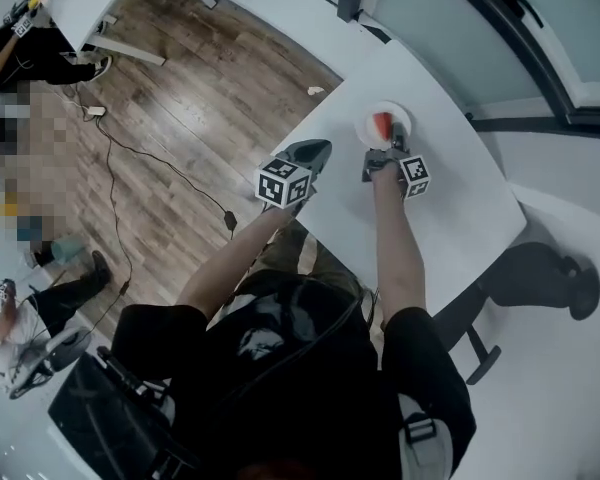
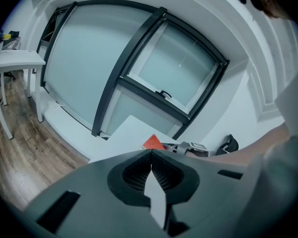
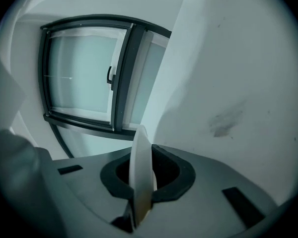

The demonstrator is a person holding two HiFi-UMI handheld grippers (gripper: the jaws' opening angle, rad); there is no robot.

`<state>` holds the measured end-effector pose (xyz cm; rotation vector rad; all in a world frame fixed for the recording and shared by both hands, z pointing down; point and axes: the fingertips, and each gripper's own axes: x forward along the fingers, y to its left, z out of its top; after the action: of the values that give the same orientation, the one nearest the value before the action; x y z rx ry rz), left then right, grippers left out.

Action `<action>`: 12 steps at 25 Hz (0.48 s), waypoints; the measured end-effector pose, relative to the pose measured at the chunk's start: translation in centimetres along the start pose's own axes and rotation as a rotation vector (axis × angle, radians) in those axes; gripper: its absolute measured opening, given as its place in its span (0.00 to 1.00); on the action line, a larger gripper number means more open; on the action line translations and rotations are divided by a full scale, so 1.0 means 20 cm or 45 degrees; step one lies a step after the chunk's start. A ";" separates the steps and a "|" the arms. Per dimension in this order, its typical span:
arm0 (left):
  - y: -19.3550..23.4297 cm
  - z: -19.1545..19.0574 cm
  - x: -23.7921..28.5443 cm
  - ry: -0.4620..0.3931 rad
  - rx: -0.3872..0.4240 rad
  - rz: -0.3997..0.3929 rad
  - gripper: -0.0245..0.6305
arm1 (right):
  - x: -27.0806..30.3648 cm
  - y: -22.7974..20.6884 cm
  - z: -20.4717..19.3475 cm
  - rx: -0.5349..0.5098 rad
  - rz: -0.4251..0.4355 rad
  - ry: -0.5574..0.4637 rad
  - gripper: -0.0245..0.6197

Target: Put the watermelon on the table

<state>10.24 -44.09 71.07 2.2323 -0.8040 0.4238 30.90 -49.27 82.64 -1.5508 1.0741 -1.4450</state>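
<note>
Right gripper (image 1: pixel 383 160) pinches the white plate (image 1: pixel 401 116) by its near rim, so the watermelon slice (image 1: pixel 382 125) sits level over the table (image 1: pixel 460 218); contact unclear. Left gripper (image 1: pixel 315 153) idle alongside, jaws together, nothing held.

— What's past the left gripper (image 2: pixel 151 155)?
— Its jaws meet at the tips. Just beyond, a red watermelon wedge (image 2: pixel 152 143) shows above the white counter (image 2: pixel 126 132), a dark-framed window (image 2: pixel 89 58) behind.
</note>
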 end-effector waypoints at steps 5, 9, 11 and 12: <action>-0.04 0.03 -0.02 -0.029 -0.007 -0.002 0.04 | 0.09 0.02 0.00 -0.270 -0.097 0.058 0.07; -0.07 0.06 -0.03 -0.042 0.016 -0.002 0.04 | 0.12 0.05 0.00 -0.748 -0.267 0.122 0.12; -0.09 0.07 -0.04 -0.046 0.020 -0.004 0.04 | 0.09 0.03 0.03 -1.084 -0.406 0.168 0.21; -0.10 0.08 -0.04 -0.047 0.022 -0.006 0.04 | 0.07 0.01 0.04 -1.263 -0.470 0.195 0.26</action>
<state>10.94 -43.76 68.56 2.2636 -0.8170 0.3899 31.76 -50.69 82.87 -2.4427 1.8349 -1.3286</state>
